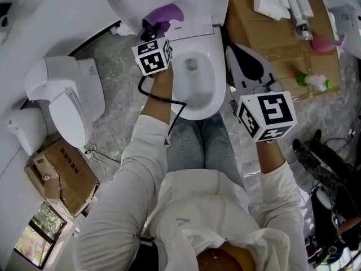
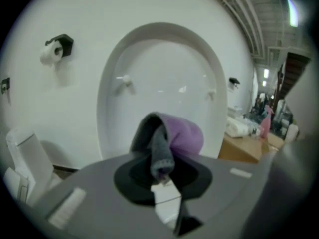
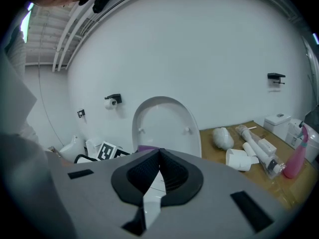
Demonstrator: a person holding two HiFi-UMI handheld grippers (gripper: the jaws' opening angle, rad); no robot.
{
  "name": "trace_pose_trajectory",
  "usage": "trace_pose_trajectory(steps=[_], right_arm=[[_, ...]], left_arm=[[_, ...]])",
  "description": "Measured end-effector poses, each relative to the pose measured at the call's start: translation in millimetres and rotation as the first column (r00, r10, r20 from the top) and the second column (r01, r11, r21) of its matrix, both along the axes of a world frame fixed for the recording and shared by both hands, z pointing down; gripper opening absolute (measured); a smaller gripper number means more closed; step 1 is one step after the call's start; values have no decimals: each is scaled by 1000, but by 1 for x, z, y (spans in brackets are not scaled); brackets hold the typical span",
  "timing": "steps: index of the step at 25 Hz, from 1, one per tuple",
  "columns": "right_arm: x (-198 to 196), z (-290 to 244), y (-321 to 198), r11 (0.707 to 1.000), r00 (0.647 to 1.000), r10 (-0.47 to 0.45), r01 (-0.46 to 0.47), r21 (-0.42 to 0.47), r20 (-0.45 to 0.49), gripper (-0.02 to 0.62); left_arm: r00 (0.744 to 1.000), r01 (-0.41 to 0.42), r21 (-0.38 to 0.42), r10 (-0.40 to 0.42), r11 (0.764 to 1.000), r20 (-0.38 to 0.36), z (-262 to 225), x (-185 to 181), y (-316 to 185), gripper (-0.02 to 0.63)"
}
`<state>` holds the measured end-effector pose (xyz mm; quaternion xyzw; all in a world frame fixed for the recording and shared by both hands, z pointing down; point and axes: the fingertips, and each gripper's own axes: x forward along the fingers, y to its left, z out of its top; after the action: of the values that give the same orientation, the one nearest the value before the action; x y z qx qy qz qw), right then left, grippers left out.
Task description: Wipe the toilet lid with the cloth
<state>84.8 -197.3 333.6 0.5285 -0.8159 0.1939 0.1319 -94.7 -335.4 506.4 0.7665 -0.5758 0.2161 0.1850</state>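
Because the toilet lid stands raised against the far wall, its inner face is turned towards the person and can be reached head-on. The left tongs are held out over the far end of the bowl to meet it. Those tongs are closed on the cloth, pinching a grey-edged gather of it so that the purple bulk folds forward past the tips as a soft pad. That way, I judge, fabric and not hard plastic would meet the lid. The cloth sits low before the lid, near the hinge end, though neither view shows whether it actually touches the surface. The right tongs are fully closed with nothing between them, held to the right of the bowl and nearer the person, apparently kept clear so the wiping side has room. On cardboard on the floor to the right lie loose white parts and a pink bottle, well apart from the work. The wipe seems near its start, since most of the lid's face lies above the cloth.
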Motion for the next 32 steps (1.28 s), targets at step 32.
trace_pose_trajectory(steps=[32], right_arm=[[-22, -94, -28, 978, 982, -180, 185, 94, -56, 15]], left_arm=[[970, -194, 350, 232, 917, -70, -286, 65, 100, 51]])
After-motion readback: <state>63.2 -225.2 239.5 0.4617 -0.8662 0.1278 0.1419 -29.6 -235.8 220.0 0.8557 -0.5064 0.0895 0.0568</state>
